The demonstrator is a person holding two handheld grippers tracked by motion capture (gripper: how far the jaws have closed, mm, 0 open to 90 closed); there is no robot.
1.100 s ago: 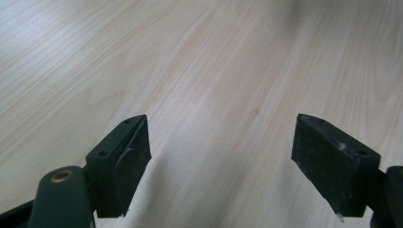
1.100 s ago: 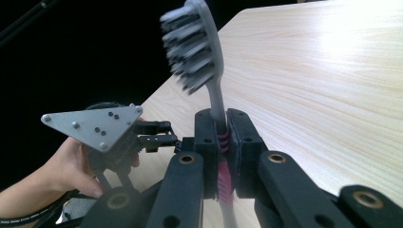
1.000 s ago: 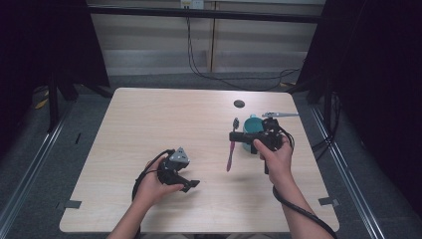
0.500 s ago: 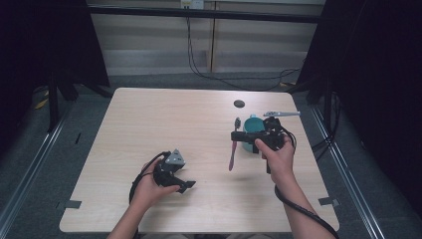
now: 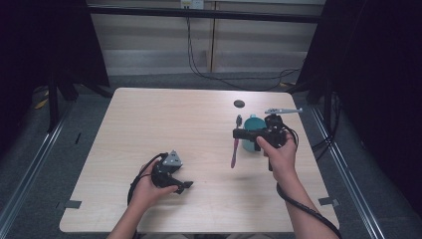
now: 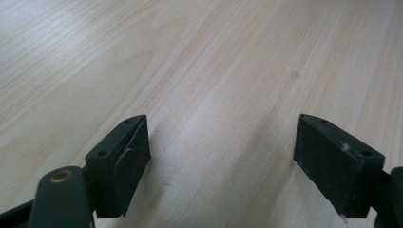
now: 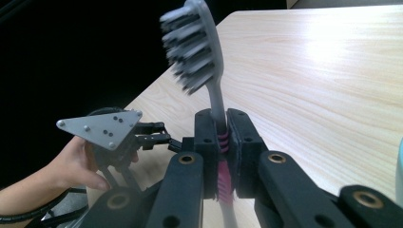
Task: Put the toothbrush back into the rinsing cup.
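Nearest the person's edge of the pale wood-grain desk [image 5: 149,124], the left gripper [image 5: 185,186] sits low over the boards in the left hand [image 5: 147,191], its grey three-cornered plate on top and a black cable looping back toward the forearm. Its jaws stand wide apart with just bare desk between them, nothing gripped. A bit farther in and over to the right, the right hand [image 5: 278,157] holds the right gripper [image 5: 237,133] up off the desk, and its jaws are clamped tight on the pink ribbed grip of a toothbrush with a grey neck and dark bristles [image 7: 197,47]. In the high view the brush hangs down from the jaws, pink handle pointing back at the person, clear of the desk as far as I can tell. Just behind that gripper there's a teal plastic cup [image 5: 251,124], partly hidden by it. Beyond the cup, a grey toothbrush-like stick [image 5: 282,110] lies near the right edge, and a small dark round disc [image 5: 239,103] sits farthest back.
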